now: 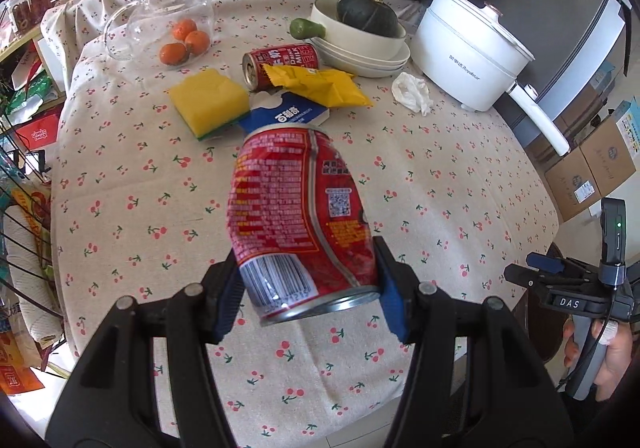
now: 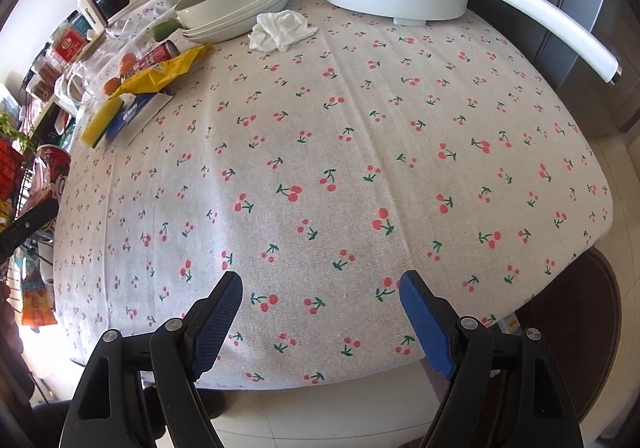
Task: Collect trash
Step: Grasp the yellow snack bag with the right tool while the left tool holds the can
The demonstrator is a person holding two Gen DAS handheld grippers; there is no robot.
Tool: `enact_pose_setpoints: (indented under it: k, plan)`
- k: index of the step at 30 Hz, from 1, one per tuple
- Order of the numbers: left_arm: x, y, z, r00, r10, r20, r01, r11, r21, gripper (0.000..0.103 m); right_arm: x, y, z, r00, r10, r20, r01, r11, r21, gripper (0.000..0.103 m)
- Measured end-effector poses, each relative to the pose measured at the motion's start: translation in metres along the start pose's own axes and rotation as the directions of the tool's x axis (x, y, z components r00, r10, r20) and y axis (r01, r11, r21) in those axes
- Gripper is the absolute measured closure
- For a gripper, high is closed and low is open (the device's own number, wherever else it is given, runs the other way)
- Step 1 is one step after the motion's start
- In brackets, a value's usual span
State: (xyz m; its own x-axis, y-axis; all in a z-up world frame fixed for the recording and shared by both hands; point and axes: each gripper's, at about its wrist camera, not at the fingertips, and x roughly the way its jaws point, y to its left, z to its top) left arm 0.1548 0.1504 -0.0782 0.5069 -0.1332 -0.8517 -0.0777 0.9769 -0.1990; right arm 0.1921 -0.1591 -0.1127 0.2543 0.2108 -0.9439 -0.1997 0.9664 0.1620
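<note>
Here we grip the dented red can [image 1: 300,220] near its base in the left tool [image 1: 308,294], lifted clear of the counter [image 1: 440,176] for carrying off; the right tool [image 2: 320,314] hangs open and empty, free for the crumpled tissue [image 2: 280,30].
</note>
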Motion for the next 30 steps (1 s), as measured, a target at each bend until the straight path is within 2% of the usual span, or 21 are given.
enact_pose_setpoints:
  k: [10,14,18,21,25,30]
  plan:
    - [-0.009,0.051,-0.005,0.999,0.040,0.007,-0.039,0.993,-0.112,0.043,-0.006,0.033,0.009,0.999,0.030,0.029,-0.029,0.999,-0.040,0.020]
    - [-0.006,0.066,0.004,0.999,0.048,0.026,-0.044,0.990,-0.137,0.043,-0.005,0.052,0.035,0.998,0.003,0.061,0.002,0.997,-0.074,0.020]
    - [0.004,0.084,0.011,0.997,0.065,0.036,-0.058,0.982,-0.178,0.043,0.007,0.077,0.070,0.997,0.011,0.078,-0.004,0.997,-0.082,0.020]
    - [0.011,0.098,0.012,0.998,0.054,0.027,-0.046,0.973,-0.226,0.043,0.020,0.098,0.096,0.994,0.045,0.097,-0.038,0.997,-0.068,0.020]
    - [0.016,0.105,0.014,1.000,0.022,0.020,-0.016,0.965,-0.263,0.043,0.036,0.125,0.128,0.987,0.134,0.091,-0.134,0.991,-0.012,0.020]
    - [0.017,0.112,0.015,1.000,0.004,0.023,0.003,0.952,-0.305,0.043,0.058,0.138,0.160,0.969,0.196,0.154,-0.217,0.967,0.136,0.020]
